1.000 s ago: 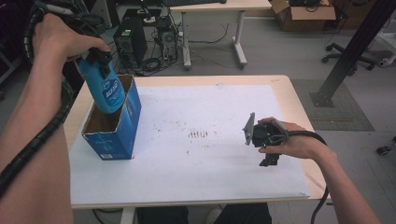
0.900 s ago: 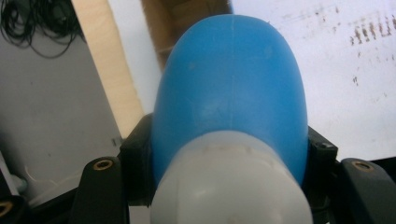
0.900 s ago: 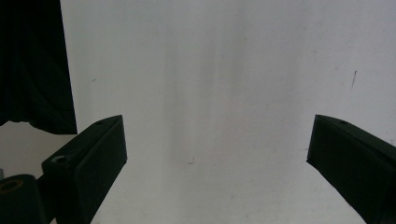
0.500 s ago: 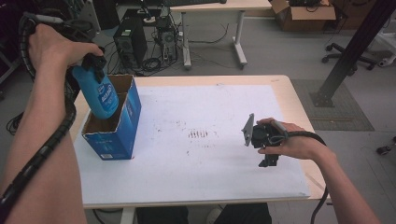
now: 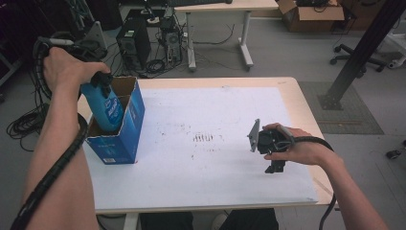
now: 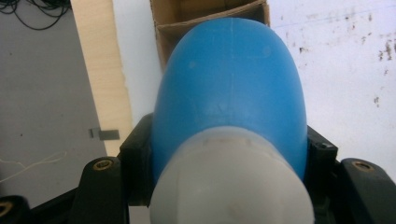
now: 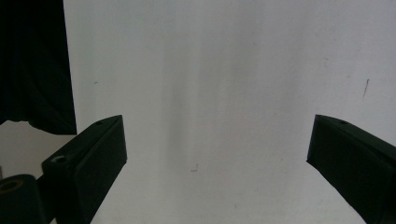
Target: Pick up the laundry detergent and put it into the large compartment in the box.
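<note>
The left gripper (image 5: 98, 79) is clamped on the neck of a blue plastic bottle with a white cap (image 5: 106, 106). The bottle hangs tilted, its lower end inside the open blue cardboard box (image 5: 125, 139) at the left edge of the white-covered table (image 5: 230, 177). The right gripper (image 5: 274, 153) rests on the table well apart, jaws spread wide and empty.

Risks: the tilted bottle base may catch the box's inner cardboard divider (image 6: 210, 21) or rim and jam. Sideways pressure may push or tip the light box, which stands near the table edge. Releasing before the bottle seats would let it drop askew.
</note>
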Demonstrator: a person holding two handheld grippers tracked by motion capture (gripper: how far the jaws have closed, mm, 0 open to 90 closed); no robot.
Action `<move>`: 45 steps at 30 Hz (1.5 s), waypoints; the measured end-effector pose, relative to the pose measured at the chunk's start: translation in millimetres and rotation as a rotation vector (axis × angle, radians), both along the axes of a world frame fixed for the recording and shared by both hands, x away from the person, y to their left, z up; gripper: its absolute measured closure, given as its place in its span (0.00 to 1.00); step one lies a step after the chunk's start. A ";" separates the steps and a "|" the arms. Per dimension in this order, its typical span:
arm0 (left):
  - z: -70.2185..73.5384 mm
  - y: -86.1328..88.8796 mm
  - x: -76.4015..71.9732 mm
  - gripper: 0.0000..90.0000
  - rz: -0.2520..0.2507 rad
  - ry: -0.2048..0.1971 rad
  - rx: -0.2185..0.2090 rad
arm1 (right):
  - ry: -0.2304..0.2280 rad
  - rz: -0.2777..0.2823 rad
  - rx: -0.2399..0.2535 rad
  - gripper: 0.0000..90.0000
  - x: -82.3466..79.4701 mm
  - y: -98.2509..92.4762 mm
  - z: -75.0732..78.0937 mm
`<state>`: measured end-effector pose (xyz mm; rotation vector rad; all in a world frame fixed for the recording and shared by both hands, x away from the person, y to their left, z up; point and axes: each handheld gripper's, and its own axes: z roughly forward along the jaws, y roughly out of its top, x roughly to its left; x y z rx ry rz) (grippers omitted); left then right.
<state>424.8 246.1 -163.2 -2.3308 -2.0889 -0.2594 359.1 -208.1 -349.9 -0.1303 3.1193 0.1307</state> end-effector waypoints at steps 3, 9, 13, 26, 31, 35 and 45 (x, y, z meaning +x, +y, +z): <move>-7.0 1.8 -0.2 0.42 0.008 -0.010 -0.009 | 0.001 0.001 -0.001 0.05 -0.1 0.5 -0.9; -27.0 3.8 1.2 0.42 0.016 -0.014 -0.030 | 0.001 0.004 -0.004 0.05 -0.8 1.8 -2.5; -34.4 3.7 2.0 0.42 0.017 -0.012 -0.031 | 0.002 0.006 -0.004 0.05 -1.3 2.0 -3.4; -69.1 7.9 1.2 0.42 0.034 -0.021 -0.041 | 0.007 0.008 -0.008 0.05 -1.7 3.8 -9.0; -76.4 8.7 0.6 0.42 0.040 -0.026 -0.044 | 0.006 0.007 -0.011 0.05 -2.0 4.2 -10.4; -84.3 8.4 0.2 0.42 0.039 -0.025 -0.038 | 0.008 0.008 -0.012 0.05 -2.1 4.0 -11.3; -93.6 8.4 -0.5 0.42 0.045 -0.039 -0.042 | 0.011 0.011 -0.012 0.05 -2.3 5.6 -13.9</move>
